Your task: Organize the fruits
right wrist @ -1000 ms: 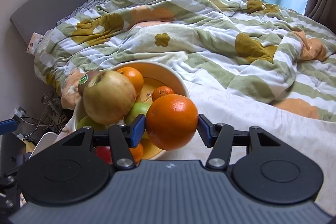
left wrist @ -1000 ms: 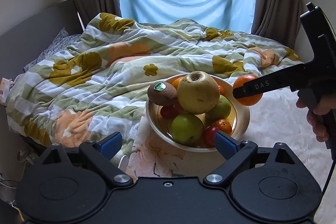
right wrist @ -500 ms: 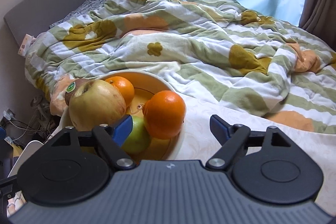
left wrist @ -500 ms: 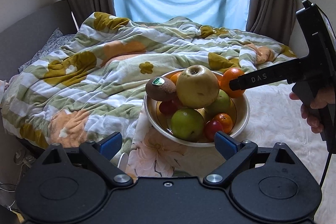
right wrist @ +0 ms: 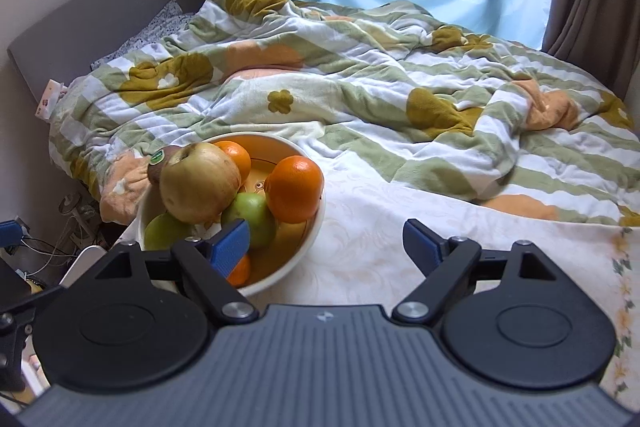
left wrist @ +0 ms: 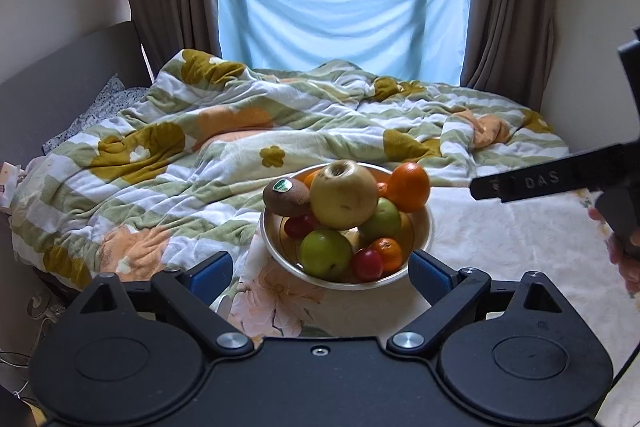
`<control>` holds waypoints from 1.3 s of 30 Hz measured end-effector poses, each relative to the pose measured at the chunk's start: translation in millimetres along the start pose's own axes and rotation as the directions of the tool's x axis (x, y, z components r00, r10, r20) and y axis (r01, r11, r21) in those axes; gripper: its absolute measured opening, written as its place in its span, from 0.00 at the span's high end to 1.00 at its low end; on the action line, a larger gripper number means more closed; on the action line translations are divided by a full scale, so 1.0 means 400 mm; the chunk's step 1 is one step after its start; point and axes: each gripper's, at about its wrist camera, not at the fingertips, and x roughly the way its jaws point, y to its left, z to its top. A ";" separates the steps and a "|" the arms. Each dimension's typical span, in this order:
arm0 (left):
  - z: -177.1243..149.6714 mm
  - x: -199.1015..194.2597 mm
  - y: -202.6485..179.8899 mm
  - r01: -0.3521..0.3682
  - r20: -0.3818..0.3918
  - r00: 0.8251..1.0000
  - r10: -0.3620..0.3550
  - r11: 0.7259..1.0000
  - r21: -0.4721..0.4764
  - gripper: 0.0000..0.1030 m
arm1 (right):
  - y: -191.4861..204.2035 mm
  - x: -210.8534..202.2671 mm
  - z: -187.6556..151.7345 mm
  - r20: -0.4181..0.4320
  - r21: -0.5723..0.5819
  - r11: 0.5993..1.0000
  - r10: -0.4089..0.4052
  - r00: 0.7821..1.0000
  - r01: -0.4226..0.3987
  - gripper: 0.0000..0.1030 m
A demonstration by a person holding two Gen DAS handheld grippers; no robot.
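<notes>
The right gripper (right wrist: 326, 239) has let go of the orange (right wrist: 294, 188) it was carrying a second ago and has drawn back toward the near edge of the bed; its blue pads stand wide apart with nothing between them. The orange now sits at the right rim of the bowl (right wrist: 310, 251), leaning against a green apple (right wrist: 252, 215). The left gripper (left wrist: 320, 273) has pulled back too, so the bowl (left wrist: 348, 281) looks smaller than before, and its pads are likewise spread with only the bedsheet (left wrist: 500, 235) behind them.

From the left wrist view the whole pile shows: a big yellow-brown apple (left wrist: 343, 194) on top, a kiwi (left wrist: 286, 197) with a green sticker to its left, a second green apple (left wrist: 326, 253) in front, a red fruit (left wrist: 366, 264) and a small mandarin (left wrist: 387, 251) at the near rim. This view also catches the right gripper from the side, its black finger marked DAS (left wrist: 552, 179) well clear of the bowl.

The right wrist view hides the near fruits behind its left pad (right wrist: 230, 241), but shows another orange (right wrist: 236, 157) behind the big apple and the bowl's yellow inside. The flowered quilt (right wrist: 360, 83) lies crumpled beyond.
</notes>
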 end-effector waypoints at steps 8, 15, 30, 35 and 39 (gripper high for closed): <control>0.005 -0.124 -0.066 0.042 0.023 0.999 -0.042 0.999 -0.006 0.06 | -0.037 -0.260 -0.072 0.044 0.042 0.996 -0.075 0.996 0.073 0.02; -0.017 -0.197 -0.131 0.062 0.025 0.998 -0.063 0.997 0.046 0.04 | -0.074 -0.457 -0.180 0.062 0.127 0.978 -0.176 0.983 0.167 0.00; -0.086 -0.230 -0.187 0.096 -0.008 0.995 -0.096 0.991 0.097 0.00 | -0.087 -0.559 -0.361 -0.038 0.244 0.925 -0.290 0.956 0.290 0.00; -0.089 -0.232 -0.189 0.092 -0.008 0.996 -0.092 0.991 0.100 0.00 | -0.086 -0.559 -0.369 -0.045 0.253 0.921 -0.296 0.954 0.297 0.00; -0.090 -0.231 -0.184 0.087 -0.009 0.996 -0.086 0.991 0.104 0.00 | -0.087 -0.556 -0.371 -0.048 0.250 0.920 -0.301 0.953 0.303 0.00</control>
